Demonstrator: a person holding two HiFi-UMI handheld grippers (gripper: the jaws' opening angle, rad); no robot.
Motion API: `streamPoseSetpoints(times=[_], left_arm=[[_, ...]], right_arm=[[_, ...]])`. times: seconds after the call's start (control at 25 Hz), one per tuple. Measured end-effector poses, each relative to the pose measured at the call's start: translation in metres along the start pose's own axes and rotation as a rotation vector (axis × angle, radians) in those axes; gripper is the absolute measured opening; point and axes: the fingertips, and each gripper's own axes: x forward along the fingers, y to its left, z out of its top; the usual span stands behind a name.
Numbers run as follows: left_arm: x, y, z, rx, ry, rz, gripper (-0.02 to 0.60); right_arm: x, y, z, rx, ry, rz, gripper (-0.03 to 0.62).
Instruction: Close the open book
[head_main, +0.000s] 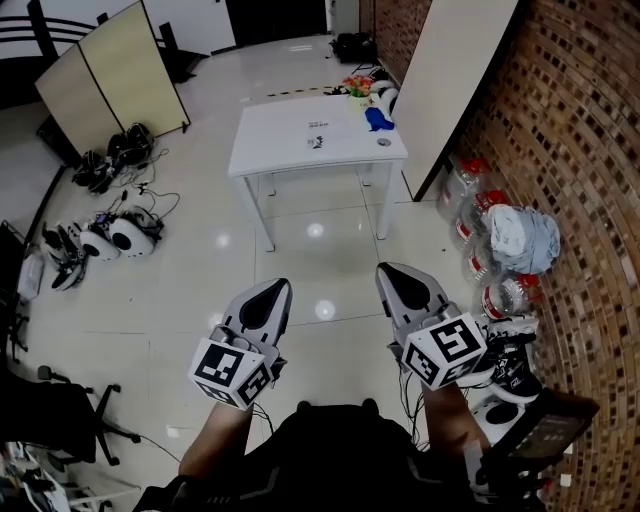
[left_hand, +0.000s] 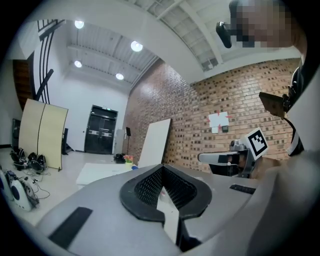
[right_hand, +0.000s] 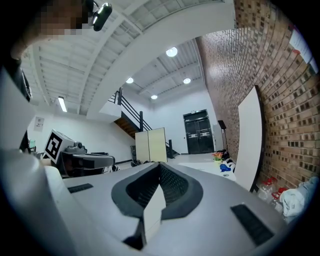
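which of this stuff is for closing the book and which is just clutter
For the job:
left gripper and right gripper, both shut and empty
white table, with a small printed thing that may be the book; too small to tell

Lying about:
folding screen
gear on the floor
white board leaning on the brick wall
bottles
office chair

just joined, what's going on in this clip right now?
A person stands back from the white table with a pair of tongs in each hand. The left tongs and right tongs are both shut and empty, held level side by side and pointing toward the table. Nothing is being handled. A few small items sit near the table's far right corner, among them a blue object. No open book can be made out from this distance.
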Motion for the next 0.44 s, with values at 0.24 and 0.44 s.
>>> streamPoseSetpoints(times=[0.24,0.44], left_arm=[[-0.0007,0.007,-0.0016,-0.003,0.017,0.015,0.0],[0.004,0.0075,-0.0035,-0.013,0.009,0.027,0.0]], right_arm=[[0.0059,0.0019,0.0037,-0.001,-0.013,0.006,0.002],[0.0071,-0.0011,0.001,0.0,0.0,0.008,0.002]])
